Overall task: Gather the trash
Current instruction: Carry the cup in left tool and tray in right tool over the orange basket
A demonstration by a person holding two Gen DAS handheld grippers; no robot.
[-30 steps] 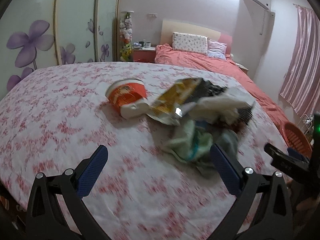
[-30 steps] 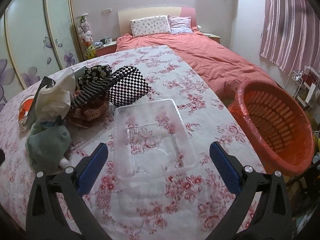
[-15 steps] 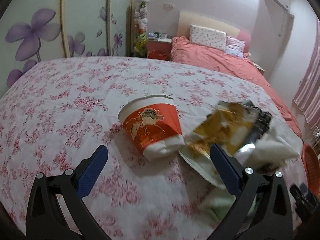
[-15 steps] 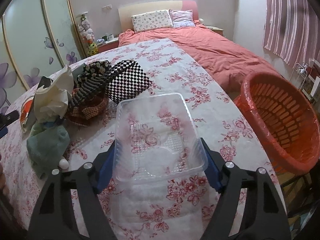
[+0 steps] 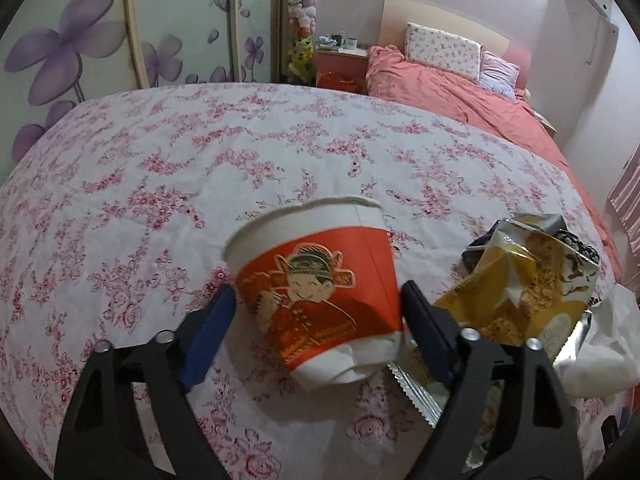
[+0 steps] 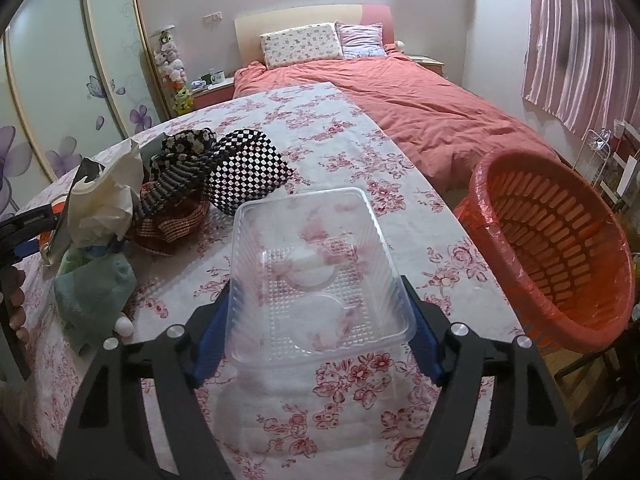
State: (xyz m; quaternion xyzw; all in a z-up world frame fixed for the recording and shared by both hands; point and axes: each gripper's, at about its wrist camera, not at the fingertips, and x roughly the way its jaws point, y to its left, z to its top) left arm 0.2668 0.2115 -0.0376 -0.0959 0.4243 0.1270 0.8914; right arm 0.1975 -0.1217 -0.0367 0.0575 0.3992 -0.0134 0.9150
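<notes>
Instant-noodle cup (image 5: 316,300): on its side on the floral tablecloth (image 5: 160,200), left gripper (image 5: 318,314) closing, pads touching it. Clear plastic tray (image 6: 316,276): clamped by right gripper (image 6: 318,332), beside orange basket (image 6: 560,240).

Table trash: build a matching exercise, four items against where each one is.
Items:
1. noodle cup
2. clear plastic tray
3. orange basket
4. checkered cloth

Places:
A. beside the table's right edge
B. between the right gripper's pads
C. in the pile, behind the tray
D. between the left gripper's pads

Pairs: 1-D, 2-B, 3-A, 4-C
</notes>
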